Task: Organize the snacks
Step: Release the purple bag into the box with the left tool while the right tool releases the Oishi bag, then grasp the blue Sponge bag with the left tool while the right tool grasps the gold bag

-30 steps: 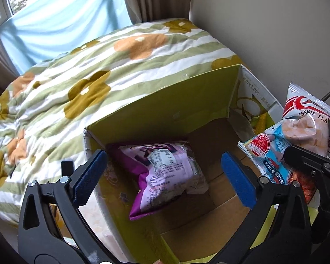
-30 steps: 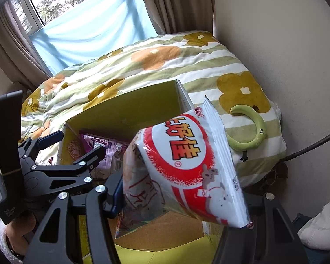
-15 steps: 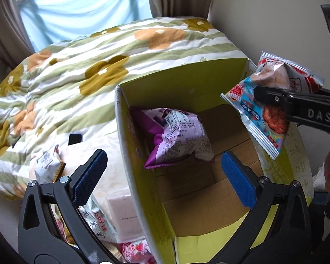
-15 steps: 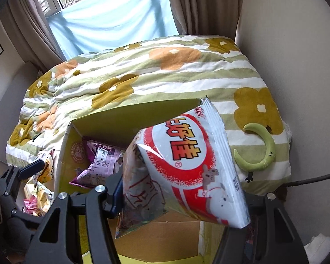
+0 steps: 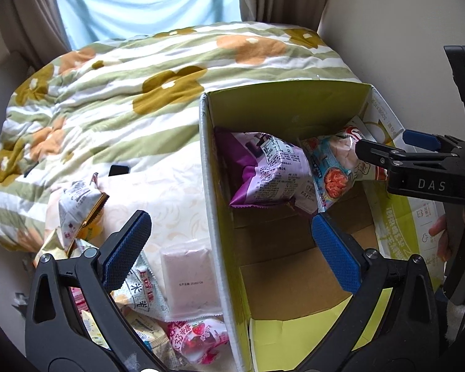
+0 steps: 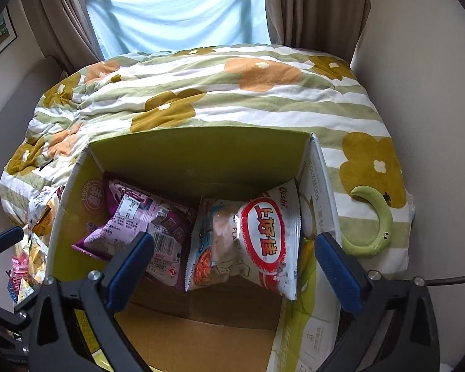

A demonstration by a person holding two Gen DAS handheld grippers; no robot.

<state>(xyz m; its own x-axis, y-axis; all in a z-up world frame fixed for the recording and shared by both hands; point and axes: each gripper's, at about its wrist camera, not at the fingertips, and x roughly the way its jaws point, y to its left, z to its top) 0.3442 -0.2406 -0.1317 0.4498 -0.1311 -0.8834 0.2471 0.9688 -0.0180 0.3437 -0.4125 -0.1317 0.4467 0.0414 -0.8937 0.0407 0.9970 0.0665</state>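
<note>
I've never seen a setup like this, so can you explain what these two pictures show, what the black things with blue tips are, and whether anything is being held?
There is no robot here. A person holds a hand-held claw in each hand, and each claw carries a fisheye camera looking out along its two blue-padded fingers.

One picture comes from the left claw, the other from the right claw. Both are open and hold nothing.

Both look into a cardboard box standing on a flowered quilt. Inside, a purple snack bag and a red-and-white shrimp chips bag lean against the far wall.

In the left view, more snack packets lie in a pile beside the box. In the right view, a green curved object rests on the quilt.
</note>
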